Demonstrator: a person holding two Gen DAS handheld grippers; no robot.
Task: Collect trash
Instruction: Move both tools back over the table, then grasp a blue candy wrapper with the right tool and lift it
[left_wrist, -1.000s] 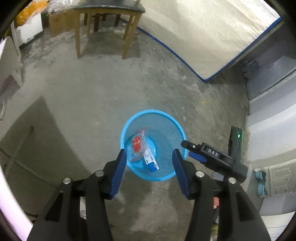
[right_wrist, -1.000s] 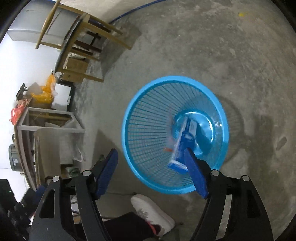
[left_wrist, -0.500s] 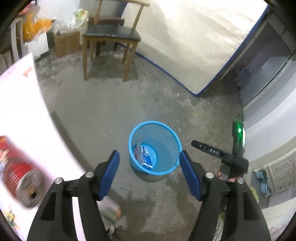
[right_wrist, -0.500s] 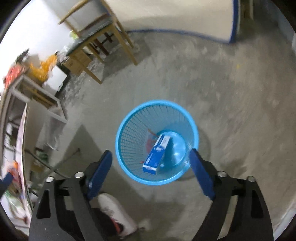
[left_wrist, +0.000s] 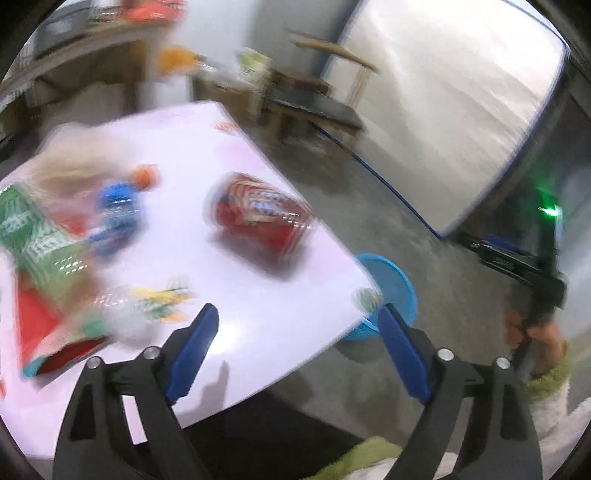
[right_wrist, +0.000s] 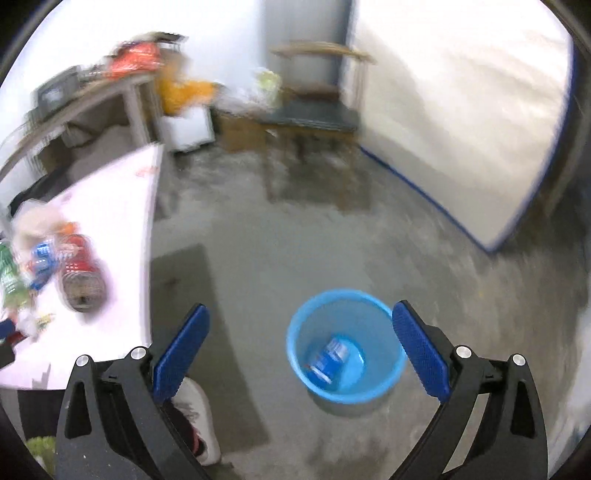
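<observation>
A blue mesh basket (right_wrist: 343, 292) stands on the concrete floor with a blue box (right_wrist: 332, 356) lying inside it. My right gripper (right_wrist: 301, 310) hangs high above the basket, its jaws still opening, with nothing between them. In the left wrist view the basket (left_wrist: 397, 284) is half hidden behind the corner of a white table (left_wrist: 258, 325). On the table lie a red can (left_wrist: 258, 218) on its side, a green packet (left_wrist: 33, 236) and a blue wrapper (left_wrist: 114, 218), all blurred. My left gripper (left_wrist: 297, 314) is over the table's near edge, jaws opening and empty.
A wooden chair (right_wrist: 314, 110) stands against the far wall beside a leaning mattress (right_wrist: 461, 122). A shelf with orange bags (right_wrist: 184, 92) is at the back left. A white shoe (right_wrist: 195, 417) is on the floor near the table. A hand (left_wrist: 535, 332) shows at right.
Both grippers rose and drew away from the basket, and their jaws widened. The left view swung up over the white table. The blue box dropped from the right gripper and now lies in the basket.
</observation>
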